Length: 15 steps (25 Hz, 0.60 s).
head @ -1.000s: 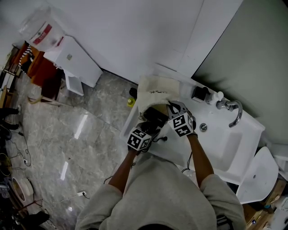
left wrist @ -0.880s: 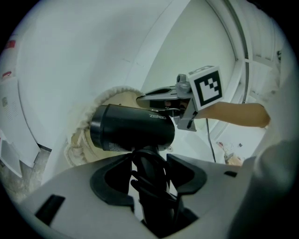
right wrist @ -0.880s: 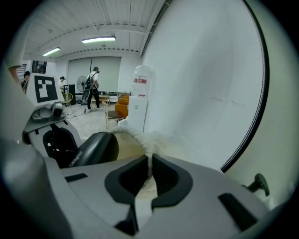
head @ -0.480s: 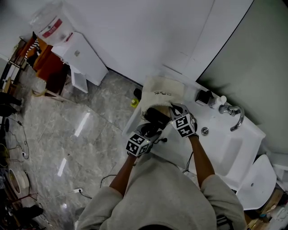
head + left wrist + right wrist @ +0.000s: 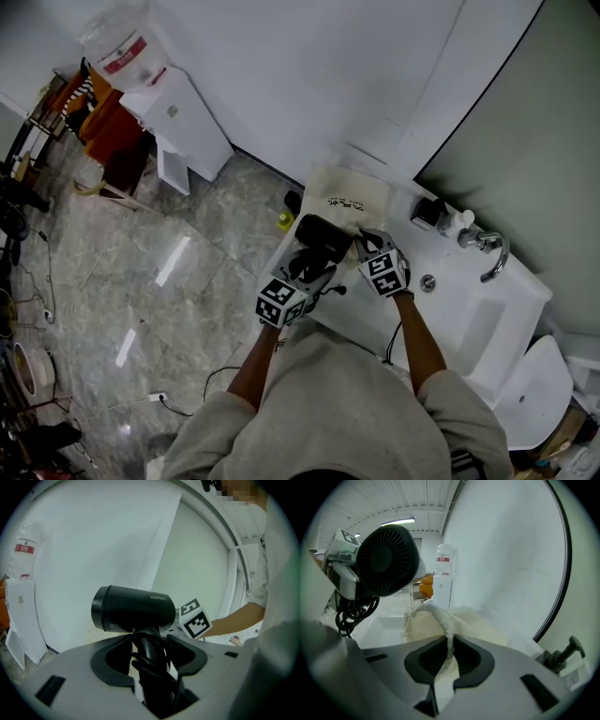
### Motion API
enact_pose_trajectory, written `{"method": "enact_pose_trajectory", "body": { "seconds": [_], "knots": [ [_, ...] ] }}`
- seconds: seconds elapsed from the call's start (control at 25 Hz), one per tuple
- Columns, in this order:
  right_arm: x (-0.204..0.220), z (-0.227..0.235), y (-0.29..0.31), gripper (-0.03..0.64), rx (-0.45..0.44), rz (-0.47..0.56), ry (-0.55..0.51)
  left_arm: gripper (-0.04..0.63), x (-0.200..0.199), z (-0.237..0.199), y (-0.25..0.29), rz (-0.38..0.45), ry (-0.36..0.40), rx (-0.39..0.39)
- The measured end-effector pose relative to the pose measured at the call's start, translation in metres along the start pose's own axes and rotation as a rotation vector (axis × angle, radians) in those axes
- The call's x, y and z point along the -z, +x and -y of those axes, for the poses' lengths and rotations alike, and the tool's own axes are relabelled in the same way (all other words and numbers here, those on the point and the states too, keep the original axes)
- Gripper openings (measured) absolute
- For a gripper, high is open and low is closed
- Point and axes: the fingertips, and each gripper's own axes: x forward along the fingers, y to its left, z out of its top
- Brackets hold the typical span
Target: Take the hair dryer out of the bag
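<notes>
Lifting pic here: the left tool (image 5: 149, 649) is clamped on the black hair dryer (image 5: 133, 609) by its handle (image 5: 151, 665), cord bunched round it. The dryer's up clear of the cream tote bag (image 5: 354, 197), which lies on the white desk (image 5: 448, 274) near the faucet (image 5: 483, 248). The right tool (image 5: 449, 652) pinches the bag's strap (image 5: 438, 614), and its jaws have just been easing open a bit.

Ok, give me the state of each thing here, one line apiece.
hair dryer: clear of the bag, held up in the air by its handle
cord: bundled in loops, hanging by the handle
bag: lying flat, strap raised and pinched
left gripper: shut on the hair dryer's handle
right gripper: shut on the bag's strap
</notes>
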Motion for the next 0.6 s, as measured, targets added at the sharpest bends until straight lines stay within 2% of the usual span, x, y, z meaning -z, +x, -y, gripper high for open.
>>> {"method": "enact_pose_trajectory", "body": {
  "seconds": [0.12,0.24,0.36,0.6],
  "knots": [
    [0.002,-0.004,-0.002,0.071,-0.006,0.005,0.022,0.229,-0.013,-0.003,-0.006,0.027,0.009,-0.006],
    [0.004,-0.007,-0.006,0.156,-0.017,0.019,0.054,0.229,-0.025,-0.006,-0.01,0.053,0.025,-0.014],
    [0.005,-0.01,-0.014,0.199,-0.014,0.044,0.083,0.229,-0.038,-0.009,-0.014,0.089,0.032,-0.021],
    [-0.002,-0.009,-0.049,0.182,0.013,0.131,0.208,0.228,-0.063,-0.012,-0.017,0.155,0.055,-0.033]
  ]
}}
